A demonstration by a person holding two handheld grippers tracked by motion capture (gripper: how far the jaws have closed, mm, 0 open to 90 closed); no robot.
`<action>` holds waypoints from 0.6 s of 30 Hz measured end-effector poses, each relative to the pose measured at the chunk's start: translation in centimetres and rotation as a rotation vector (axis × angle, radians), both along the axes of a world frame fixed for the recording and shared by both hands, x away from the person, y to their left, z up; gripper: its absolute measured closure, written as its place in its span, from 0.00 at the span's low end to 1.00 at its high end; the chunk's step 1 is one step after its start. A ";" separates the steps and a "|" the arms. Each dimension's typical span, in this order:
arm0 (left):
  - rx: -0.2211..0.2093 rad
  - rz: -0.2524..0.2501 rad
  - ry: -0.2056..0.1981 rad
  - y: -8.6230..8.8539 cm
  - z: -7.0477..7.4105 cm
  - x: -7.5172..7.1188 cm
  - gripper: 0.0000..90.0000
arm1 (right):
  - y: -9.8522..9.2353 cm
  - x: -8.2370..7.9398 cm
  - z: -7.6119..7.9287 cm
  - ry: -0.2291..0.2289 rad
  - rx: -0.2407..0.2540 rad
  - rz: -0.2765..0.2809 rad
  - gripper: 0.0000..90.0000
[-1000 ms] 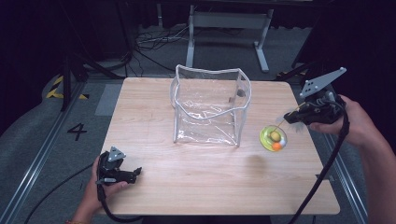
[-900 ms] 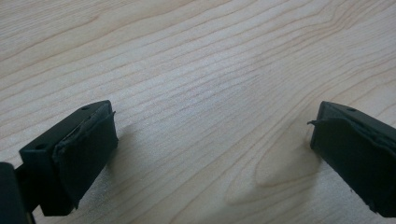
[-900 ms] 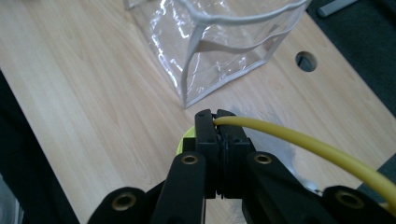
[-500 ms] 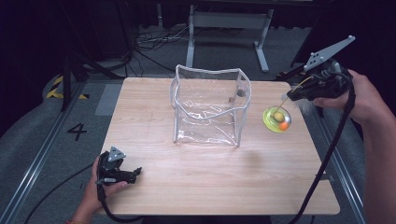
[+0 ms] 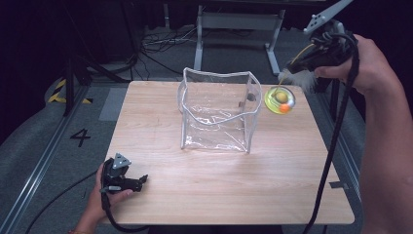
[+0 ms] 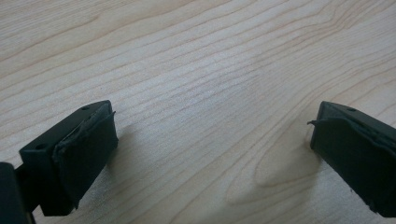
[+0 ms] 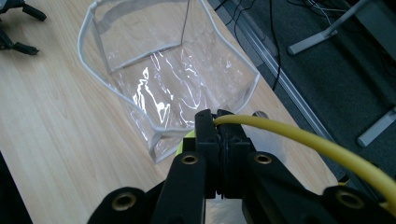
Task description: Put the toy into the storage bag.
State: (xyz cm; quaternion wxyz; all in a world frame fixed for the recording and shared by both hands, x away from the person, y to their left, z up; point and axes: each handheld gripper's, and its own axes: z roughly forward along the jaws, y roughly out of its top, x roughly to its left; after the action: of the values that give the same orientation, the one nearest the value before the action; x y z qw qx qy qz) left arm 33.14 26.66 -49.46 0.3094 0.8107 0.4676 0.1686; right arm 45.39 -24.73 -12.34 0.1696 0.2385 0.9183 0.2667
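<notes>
A clear plastic bag stands open-topped in the middle of the wooden table. My right gripper is raised above the table's far right corner, shut on a yellow cord. From that cord hangs a yellow-green see-through ball with an orange bit inside, in the air just right of the bag's top rim. A pale fuzzy tuft blurs near the jaws. The right gripper view looks down into the bag, with the jaws pinched on the cord. My left gripper rests at the front left, open over bare wood.
Cables and a metal stand base lie on the dark floor beyond the table. A floor rail runs along the left side. The right gripper's black cable hangs down past the table's right edge.
The right gripper has risen and moved toward the far side, lifting the yellow-green ball off the table; it now hangs by the bag's upper right rim. The left gripper has stayed put.
</notes>
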 end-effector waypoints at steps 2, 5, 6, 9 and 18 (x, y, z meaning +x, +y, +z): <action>0.001 -0.003 0.001 0.0 0.0 0.0 0.01 | 0.9 0.5 0.3 -0.002 0.005 0.007 0.99; 0.000 0.000 0.001 0.0 0.0 0.0 0.01 | 1.9 1.1 0.4 -0.001 0.008 0.014 0.99; 0.000 0.000 0.001 0.0 0.0 0.0 0.01 | 2.8 1.5 0.4 0.003 0.000 0.024 0.99; 0.000 -0.001 0.002 0.0 0.0 0.0 0.01 | 3.7 2.0 0.3 0.005 -0.003 0.027 0.99; -0.002 -0.010 0.007 0.1 0.0 0.1 0.01 | 5.7 2.5 0.9 -0.010 -0.011 0.041 0.99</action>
State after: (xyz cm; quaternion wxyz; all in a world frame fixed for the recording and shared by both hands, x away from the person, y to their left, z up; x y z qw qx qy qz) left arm 33.20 26.72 -49.41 0.3093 0.8134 0.4648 0.1636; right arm 47.84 -19.02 -11.48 0.1699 0.2174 0.9236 0.2662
